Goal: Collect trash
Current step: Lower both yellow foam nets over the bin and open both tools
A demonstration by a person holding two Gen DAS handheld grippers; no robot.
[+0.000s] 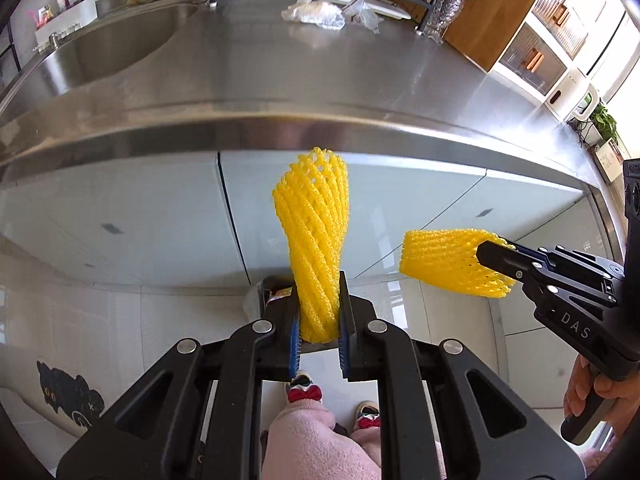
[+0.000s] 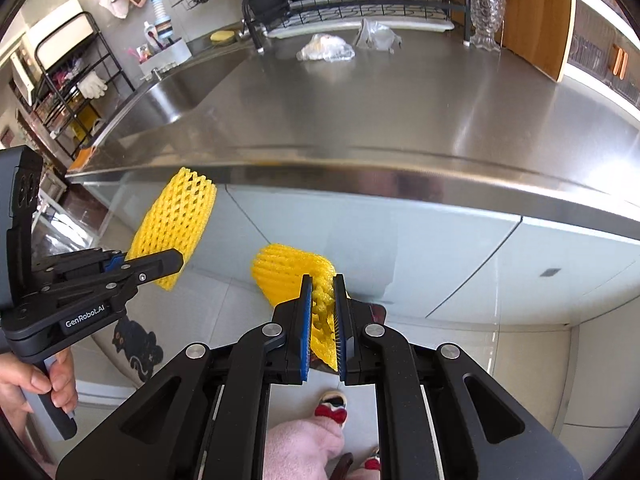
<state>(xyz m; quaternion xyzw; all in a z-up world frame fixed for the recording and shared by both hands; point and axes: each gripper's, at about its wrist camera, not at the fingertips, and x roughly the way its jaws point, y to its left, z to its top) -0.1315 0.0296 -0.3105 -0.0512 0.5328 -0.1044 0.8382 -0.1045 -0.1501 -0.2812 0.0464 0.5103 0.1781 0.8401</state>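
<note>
My left gripper is shut on a yellow foam fruit net that stands up between its blue pads, held off the steel counter's front edge. My right gripper is shut on a second yellow foam net, squashed between its pads. Each view shows the other gripper: the right gripper with its net at the right of the left wrist view, the left gripper with its net at the left of the right wrist view. Two crumpled clear plastic wrappers lie at the counter's back.
A sink is sunk into the counter's left part, a black dish rack stands at the back, and a wooden board leans at the back right. Pale cabinet doors and tiled floor lie below. The person's legs in pink fleece show underneath.
</note>
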